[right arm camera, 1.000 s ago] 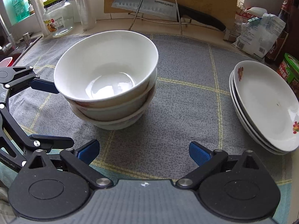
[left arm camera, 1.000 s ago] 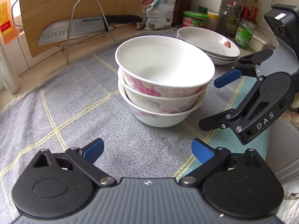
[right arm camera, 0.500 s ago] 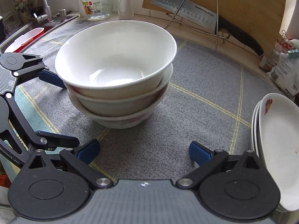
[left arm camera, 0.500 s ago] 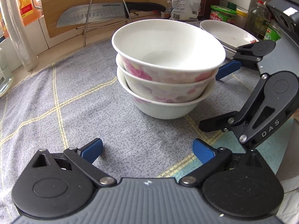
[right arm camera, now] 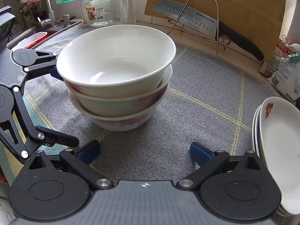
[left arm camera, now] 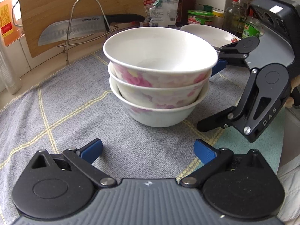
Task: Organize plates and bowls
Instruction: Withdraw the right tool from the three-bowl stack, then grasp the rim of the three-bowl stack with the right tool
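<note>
A kitchen counter covered by a grey cloth [right arm camera: 196, 112] with yellow lines, seen from two hand-held tongs. At far left in the right wrist view, a tap [right arm camera: 46, 5] stands over a sink, with a glass jar [right arm camera: 101, 7] beside it near the window. The left gripper [left arm camera: 148, 150] hangs with its blue-padded fingers spread wide over bare cloth, nothing between them, just in front of the stack of bowls [left arm camera: 159, 86]. That stack, three white bowls with pink flowers nested one inside another, sits upright on the cloth near the middle of the counter, between the two tongs. Behind it a wooden cutting board [left arm camera: 75, 5] leans against the wall, a broad knife [left arm camera: 75, 30] resting on a wire rack [left arm camera: 84, 18] in front of it. The right gripper [right arm camera: 143, 151] is likewise spread, its fingers apart and clear of the dishes; in the left wrist view its far finger reaches past the right side of the top bowl's rim, though whether it touches cannot be told. To the right, the stack of plates [right arm camera: 277, 150], white with a small flower print, lies on the cloth apart from the bowls. Bags [left arm camera: 163, 7], bottles [left arm camera: 241, 11] and green-lidded jars [left arm camera: 198, 16] line the tiled wall behind the plates.
</note>
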The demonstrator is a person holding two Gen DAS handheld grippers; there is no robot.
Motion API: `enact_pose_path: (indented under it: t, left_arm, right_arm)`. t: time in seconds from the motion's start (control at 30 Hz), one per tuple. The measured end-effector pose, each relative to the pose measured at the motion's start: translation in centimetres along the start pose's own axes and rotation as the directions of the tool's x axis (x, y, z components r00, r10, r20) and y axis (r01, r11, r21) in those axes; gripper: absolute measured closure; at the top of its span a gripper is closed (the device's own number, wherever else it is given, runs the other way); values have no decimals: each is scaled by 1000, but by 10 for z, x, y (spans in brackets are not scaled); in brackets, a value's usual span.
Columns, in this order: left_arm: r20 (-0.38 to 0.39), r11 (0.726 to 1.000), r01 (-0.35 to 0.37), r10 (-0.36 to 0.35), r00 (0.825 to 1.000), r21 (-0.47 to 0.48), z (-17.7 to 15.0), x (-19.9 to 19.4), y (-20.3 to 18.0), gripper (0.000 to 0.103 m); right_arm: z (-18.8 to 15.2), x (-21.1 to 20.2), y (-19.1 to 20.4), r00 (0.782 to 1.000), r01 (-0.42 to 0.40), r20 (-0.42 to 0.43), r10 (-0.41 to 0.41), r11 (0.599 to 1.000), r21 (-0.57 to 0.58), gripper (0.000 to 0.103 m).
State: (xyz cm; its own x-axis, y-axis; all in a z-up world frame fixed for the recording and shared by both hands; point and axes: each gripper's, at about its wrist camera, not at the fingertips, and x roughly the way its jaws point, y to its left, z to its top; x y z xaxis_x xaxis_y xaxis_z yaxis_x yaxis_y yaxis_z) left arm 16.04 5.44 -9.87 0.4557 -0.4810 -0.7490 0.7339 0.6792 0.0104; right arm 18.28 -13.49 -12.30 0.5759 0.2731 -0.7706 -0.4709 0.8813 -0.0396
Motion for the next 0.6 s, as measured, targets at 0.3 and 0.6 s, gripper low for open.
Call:
enact_pose_path:
  t: [0.3, 0.6]
  left_arm:
    - [-31, 987, 102, -99, 995, 121, 15, 11, 14, 1]
    - [-22, 960, 132, -130, 991, 247, 29, 2, 12, 11]
  right_arm:
    - [17, 4, 2, 999, -19, -35, 18, 999, -35, 0]
    - [28, -6, 5, 996, -91, -14, 90, 981, -171, 16]
